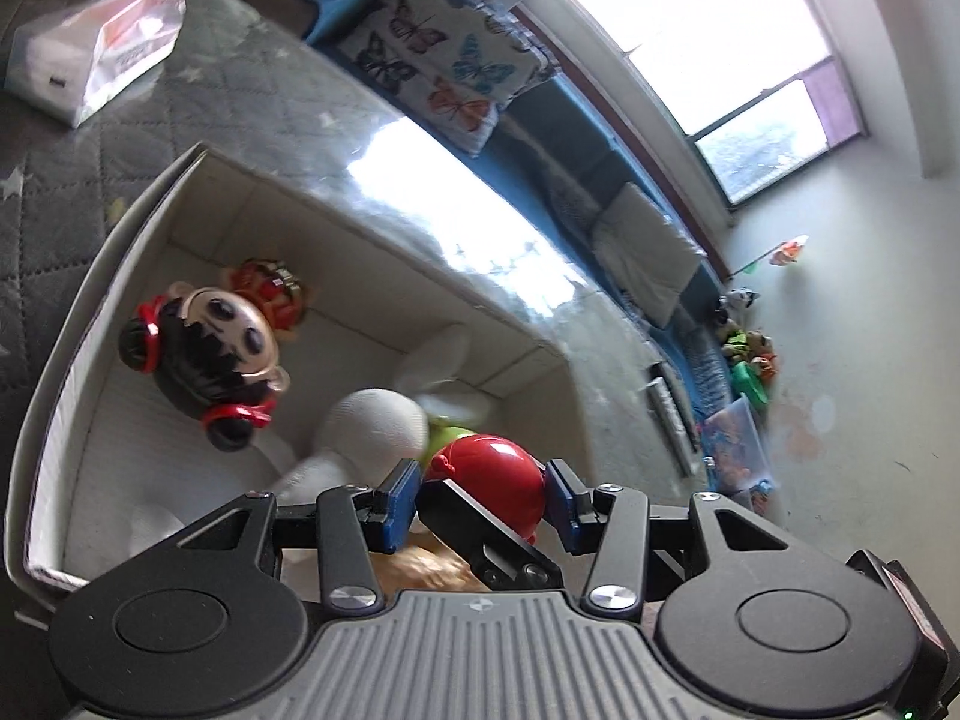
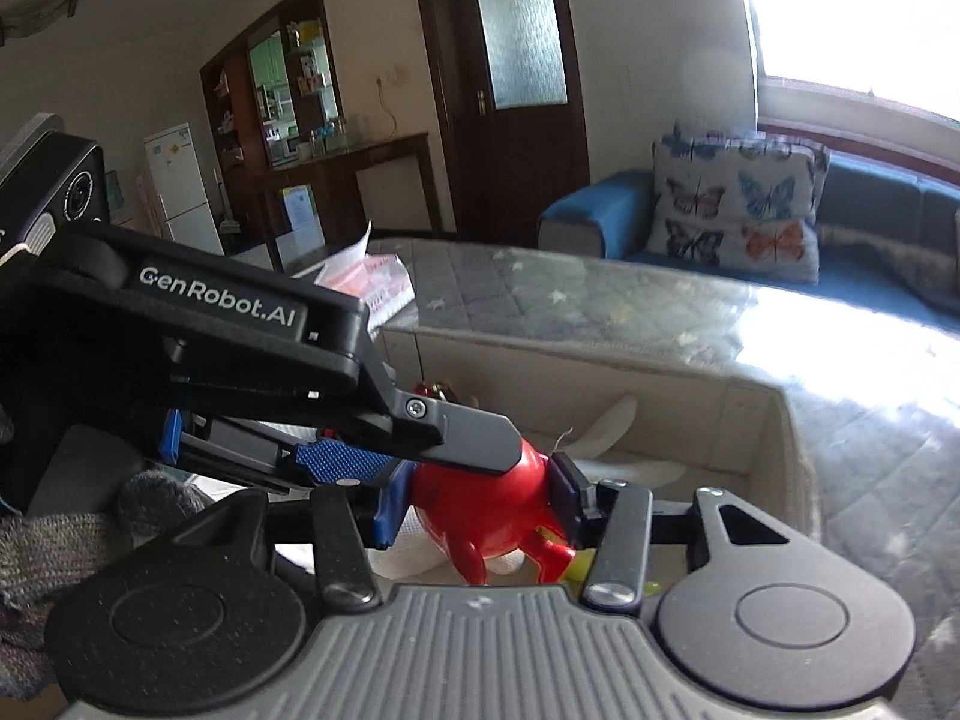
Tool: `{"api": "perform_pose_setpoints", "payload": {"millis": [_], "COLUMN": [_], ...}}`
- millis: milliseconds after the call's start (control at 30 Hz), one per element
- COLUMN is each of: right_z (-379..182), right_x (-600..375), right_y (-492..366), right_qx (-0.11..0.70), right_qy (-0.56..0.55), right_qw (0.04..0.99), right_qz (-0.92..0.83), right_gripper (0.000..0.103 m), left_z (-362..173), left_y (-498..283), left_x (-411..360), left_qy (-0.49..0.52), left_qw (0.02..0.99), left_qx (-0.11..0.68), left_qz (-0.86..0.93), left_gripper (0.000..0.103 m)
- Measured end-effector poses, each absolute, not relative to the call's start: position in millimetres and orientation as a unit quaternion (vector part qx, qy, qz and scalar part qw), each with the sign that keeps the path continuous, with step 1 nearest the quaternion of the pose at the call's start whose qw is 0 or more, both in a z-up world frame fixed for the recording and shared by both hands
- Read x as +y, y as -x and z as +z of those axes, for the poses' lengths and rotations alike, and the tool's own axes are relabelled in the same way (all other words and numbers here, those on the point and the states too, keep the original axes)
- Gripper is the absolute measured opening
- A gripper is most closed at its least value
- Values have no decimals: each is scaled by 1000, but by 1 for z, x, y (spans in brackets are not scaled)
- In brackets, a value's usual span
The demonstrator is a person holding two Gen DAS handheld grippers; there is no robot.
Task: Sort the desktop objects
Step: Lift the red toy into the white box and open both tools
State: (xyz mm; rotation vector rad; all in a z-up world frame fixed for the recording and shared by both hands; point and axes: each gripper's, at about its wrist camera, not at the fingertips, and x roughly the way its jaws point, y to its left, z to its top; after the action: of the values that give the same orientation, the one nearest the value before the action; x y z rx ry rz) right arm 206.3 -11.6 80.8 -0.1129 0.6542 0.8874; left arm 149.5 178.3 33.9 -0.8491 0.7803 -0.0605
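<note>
Both claws [image 1: 483,495] [image 2: 474,501] clamp one glossy red toy [image 2: 480,504] (rounded, stubby-legged).

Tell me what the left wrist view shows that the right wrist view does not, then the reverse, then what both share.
Left wrist only: a black-and-red doll and a white plush lying in the box, plus a window. Right wrist only: a door, a fridge, and the left gripper reaching in from the left. Both: the red toy between blue fingers, the box, the butterfly cushion.

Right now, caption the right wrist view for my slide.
Both grippers, right gripper included, clamp a red toy above the beige storage box.
</note>
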Motion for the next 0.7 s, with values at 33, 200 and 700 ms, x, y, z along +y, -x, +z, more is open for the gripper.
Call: {"api": "perform_pose_setpoints", "payload": {"millis": [33, 200, 700], "right_z": [77, 63, 50], "right_x": [-11, -10, -11], "right_y": [-209, -211, -209], "right_qx": [315, 327, 344], "right_qy": [52, 55, 52], "right_qw": [849, 844, 843], "right_qz": [421, 422, 410], "right_gripper": [49, 49, 50], "left_z": [31, 22, 27], "left_y": [-149, -152, -145], "left_x": [178, 183, 181], "left_qy": [402, 409, 394], "left_qw": [837, 829, 838], "left_qx": [371, 382, 377], "left_qz": [-27, -24, -9], "left_gripper": [49, 49, 48]}}
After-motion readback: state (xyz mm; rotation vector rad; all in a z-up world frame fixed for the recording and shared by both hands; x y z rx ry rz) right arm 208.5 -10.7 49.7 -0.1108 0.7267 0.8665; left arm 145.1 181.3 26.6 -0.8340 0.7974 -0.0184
